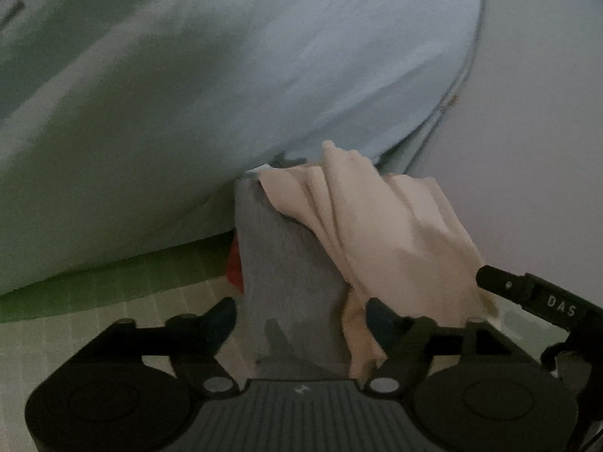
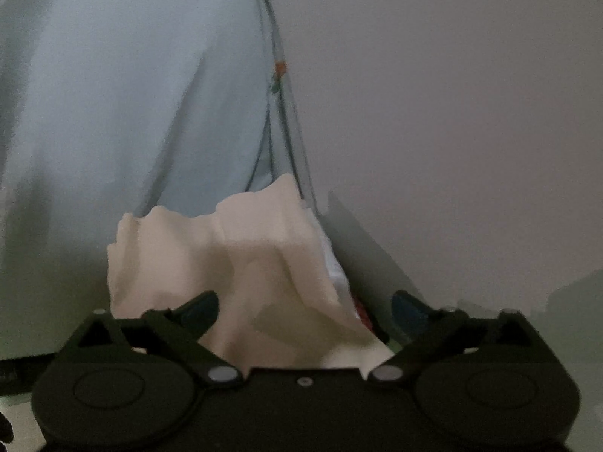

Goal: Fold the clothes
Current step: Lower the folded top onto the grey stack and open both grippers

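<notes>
A crumpled beige cloth [image 1: 377, 222] lies partly over a folded grey garment [image 1: 286, 263] on a stack. My left gripper [image 1: 301, 314] is open, with the grey garment between its spread fingers and the beige cloth beside the right one; neither pad presses on fabric. One of the right gripper's fingers [image 1: 501, 282] reaches in from the right at the beige cloth's edge. In the right wrist view, my right gripper [image 2: 305, 310] stands wide open around the beige cloth [image 2: 245, 252], with its pads apart from it. A grey fold [image 2: 358, 248] shows behind the cloth.
A large light blue cloth [image 1: 264, 56] spreads behind the stack and fills the left of the right wrist view [image 2: 113, 94]. A green gridded mat [image 1: 113, 335] lies under my left gripper. Something red [image 1: 235, 267] peeks out left of the grey garment. A pale plain surface [image 2: 452, 113] lies to the right.
</notes>
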{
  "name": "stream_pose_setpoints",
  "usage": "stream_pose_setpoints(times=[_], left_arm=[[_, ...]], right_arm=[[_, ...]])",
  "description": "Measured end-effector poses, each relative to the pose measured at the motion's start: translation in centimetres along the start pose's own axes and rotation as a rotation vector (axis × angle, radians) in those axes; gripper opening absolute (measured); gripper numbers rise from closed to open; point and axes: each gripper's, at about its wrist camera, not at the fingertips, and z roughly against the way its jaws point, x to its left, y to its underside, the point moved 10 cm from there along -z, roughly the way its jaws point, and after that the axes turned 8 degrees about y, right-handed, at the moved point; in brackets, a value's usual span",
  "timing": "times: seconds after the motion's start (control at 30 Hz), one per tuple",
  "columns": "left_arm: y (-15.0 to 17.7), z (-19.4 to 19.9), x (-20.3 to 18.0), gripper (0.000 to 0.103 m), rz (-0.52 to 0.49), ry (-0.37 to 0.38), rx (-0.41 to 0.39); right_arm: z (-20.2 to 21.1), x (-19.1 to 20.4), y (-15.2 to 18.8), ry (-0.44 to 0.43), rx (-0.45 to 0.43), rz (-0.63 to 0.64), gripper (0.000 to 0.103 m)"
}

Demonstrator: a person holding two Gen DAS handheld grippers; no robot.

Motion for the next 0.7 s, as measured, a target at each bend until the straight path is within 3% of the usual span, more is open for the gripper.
stream_pose_setpoints(times=[0.27, 0.4, 0.7], left_arm=[[4.1, 7.1, -3.2, 0.091, -0.115, -0.008, -0.005], [6.7, 10.5, -4.2, 0.091, -0.107, -0.012, -0.015], [12.4, 15.0, -7.2, 0.096, -0.139, -0.004, 0.005]], right_arm=[[8.5, -1.4, 3.5, -0.002, 0.009, 0.039, 0.103], [13.3, -2.0, 5.2, 0.003, -0.017, 0.118, 0.102], [20.3, -5.2, 10.8, 0.045, 0.033, 0.071, 0.099]])
